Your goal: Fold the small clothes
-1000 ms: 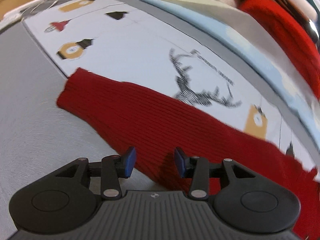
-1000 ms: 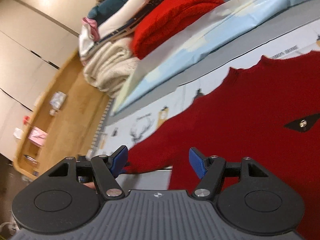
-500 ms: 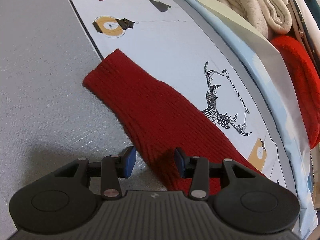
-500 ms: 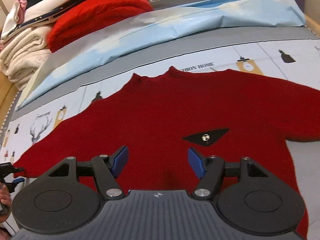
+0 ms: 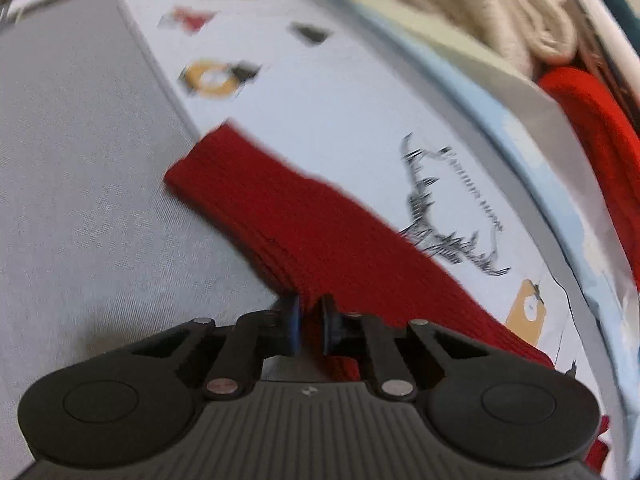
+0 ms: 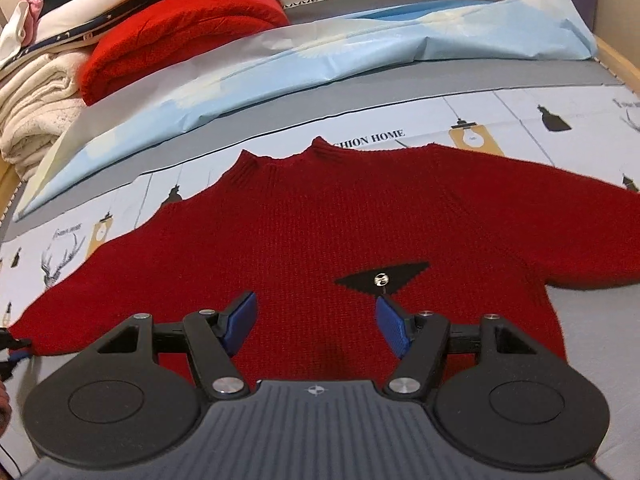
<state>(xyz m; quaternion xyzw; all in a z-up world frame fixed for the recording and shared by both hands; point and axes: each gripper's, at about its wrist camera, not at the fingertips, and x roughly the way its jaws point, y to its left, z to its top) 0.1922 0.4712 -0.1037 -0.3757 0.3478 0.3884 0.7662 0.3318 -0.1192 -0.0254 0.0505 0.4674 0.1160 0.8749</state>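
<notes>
A dark red knit sweater [image 6: 340, 232] lies flat on the bed, neck to the far side, with a black triangle patch [image 6: 382, 278] on its chest. Its left sleeve [image 5: 288, 220] stretches across the left wrist view, cuff at the far left. My left gripper [image 5: 307, 322] is shut on the near edge of that sleeve. My right gripper [image 6: 316, 322] is open and empty, just above the sweater's lower body. The left gripper also shows at the far left edge of the right wrist view [image 6: 14, 350].
A printed white and grey sheet [image 6: 520, 120] covers the bed. A light blue sheet [image 6: 360, 44] lies behind the sweater. A pile of folded clothes, a bright red one [image 6: 180, 36] and a cream one [image 6: 36, 104], stands at the back left.
My left gripper has shut on the sleeve's near edge; it was open half a second ago. My right gripper swung from the left side to face the sweater's body, still open.
</notes>
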